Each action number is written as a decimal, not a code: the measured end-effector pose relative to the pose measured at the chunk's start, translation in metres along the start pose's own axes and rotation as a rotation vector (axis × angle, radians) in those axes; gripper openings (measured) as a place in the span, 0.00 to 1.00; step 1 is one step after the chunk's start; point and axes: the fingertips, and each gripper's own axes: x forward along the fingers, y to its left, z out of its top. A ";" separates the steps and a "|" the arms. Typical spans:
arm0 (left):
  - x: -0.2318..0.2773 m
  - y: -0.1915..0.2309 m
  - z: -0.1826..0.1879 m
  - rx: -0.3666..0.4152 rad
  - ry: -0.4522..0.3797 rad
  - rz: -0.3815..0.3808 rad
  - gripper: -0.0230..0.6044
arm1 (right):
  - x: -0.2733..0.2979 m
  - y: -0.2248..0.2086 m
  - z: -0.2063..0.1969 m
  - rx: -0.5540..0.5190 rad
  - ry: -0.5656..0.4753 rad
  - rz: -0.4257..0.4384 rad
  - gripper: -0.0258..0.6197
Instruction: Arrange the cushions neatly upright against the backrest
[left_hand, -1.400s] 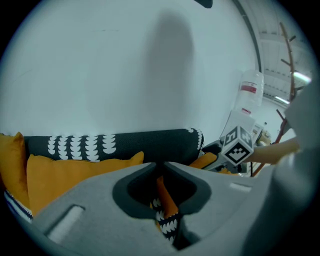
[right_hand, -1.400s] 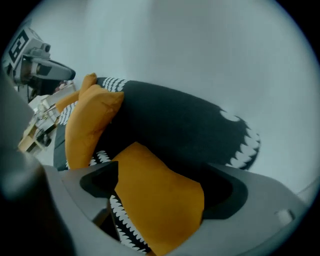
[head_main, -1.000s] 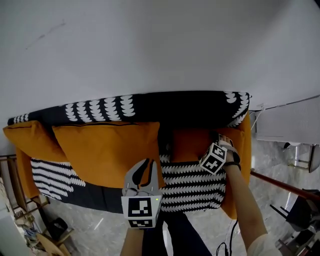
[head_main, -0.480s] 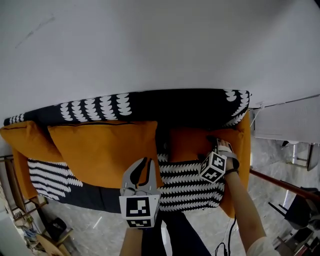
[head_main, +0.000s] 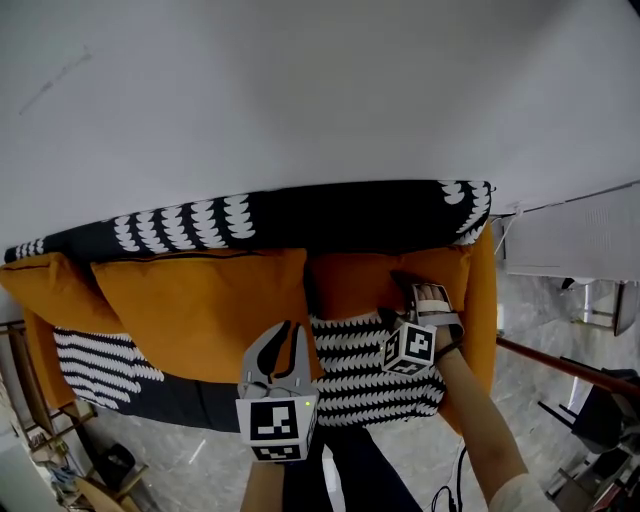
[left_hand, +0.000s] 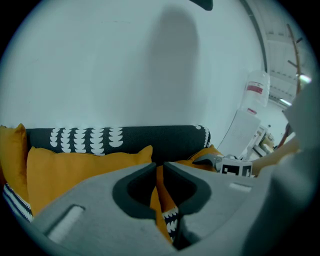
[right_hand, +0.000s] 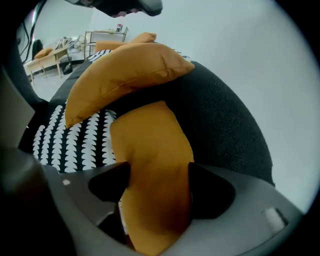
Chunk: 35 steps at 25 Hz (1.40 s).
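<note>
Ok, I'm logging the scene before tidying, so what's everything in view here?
wall: one, white, behind everything.
sofa: one, black with white pattern over orange, against the wall.
orange cushions: three, orange, along the backrest.
floor: one, grey, around the sofa.
left gripper: one, grey, jaws together, in front of the middle cushion.
right gripper: one, grey, closed on the rightmost cushion.

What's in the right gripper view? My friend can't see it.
The right gripper pinches an orange cushion lying against the dark backrest. A second orange cushion leans beyond it, over the black-and-white patterned seat.
</note>
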 end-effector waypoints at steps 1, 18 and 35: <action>0.000 0.000 -0.001 -0.001 0.001 0.001 0.11 | 0.006 0.003 -0.002 0.018 -0.006 0.014 0.64; -0.001 -0.001 -0.001 -0.002 -0.005 0.010 0.11 | -0.004 -0.013 -0.002 0.419 -0.143 0.040 0.78; -0.073 -0.005 0.076 0.018 -0.166 0.048 0.11 | -0.225 -0.122 0.057 0.959 -0.480 -0.396 0.05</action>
